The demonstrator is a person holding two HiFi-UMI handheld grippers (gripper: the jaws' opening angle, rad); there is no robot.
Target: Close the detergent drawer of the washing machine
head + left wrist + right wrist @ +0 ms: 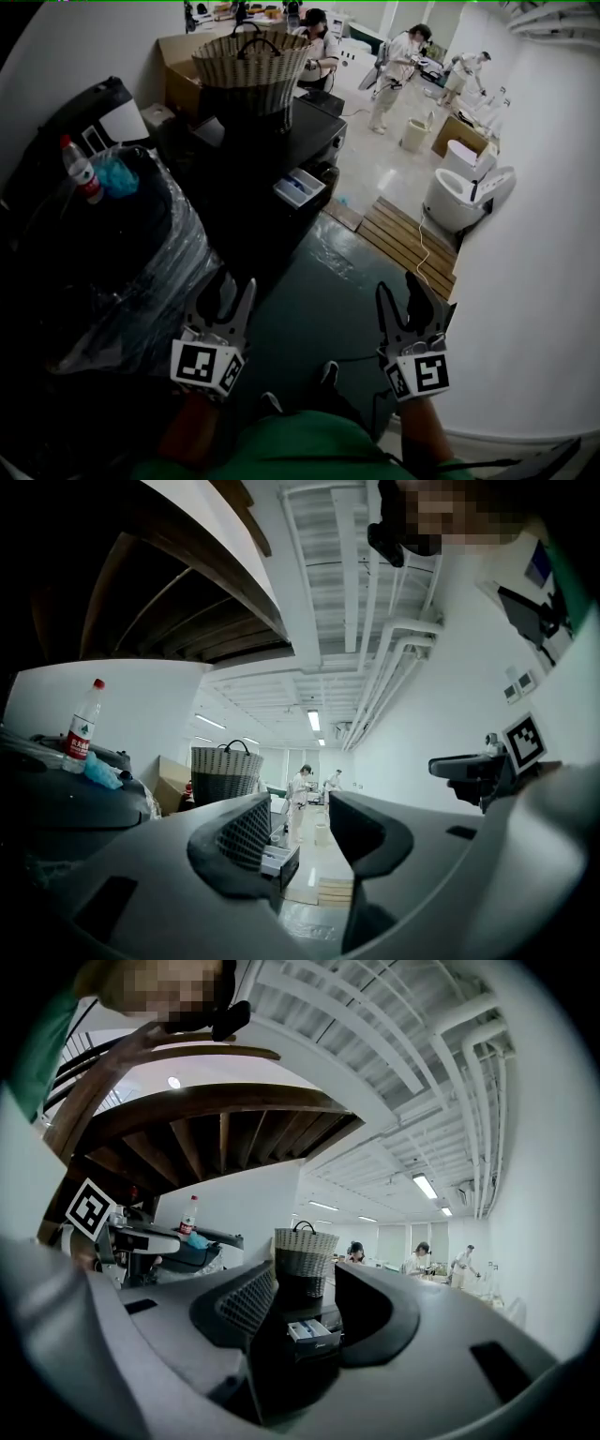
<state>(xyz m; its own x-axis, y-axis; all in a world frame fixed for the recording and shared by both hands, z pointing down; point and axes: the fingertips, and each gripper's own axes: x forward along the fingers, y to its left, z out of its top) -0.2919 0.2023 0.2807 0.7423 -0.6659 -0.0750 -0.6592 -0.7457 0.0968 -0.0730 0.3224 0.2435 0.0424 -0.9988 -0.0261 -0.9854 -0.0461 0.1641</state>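
Head view, left to right: a water bottle (pixel 82 169) stands on a plastic-wrapped dark bulk (pixel 159 253), possibly an appliance. Below it the left gripper (pixel 230 292) points level, its jaws apart and empty. Ahead, well apart from both grippers, the dark washing machine (pixel 281 141) carries a wicker basket (pixel 251 58) on top. Its detergent drawer (pixel 300 187) juts out of the front, open (pale compartments showing). The right gripper (pixel 396 292) also has its jaws spread with nothing between them; in the right gripper view the drawer sits framed in that gap, far off. A wooden pallet (pixel 412 246) lies further right.
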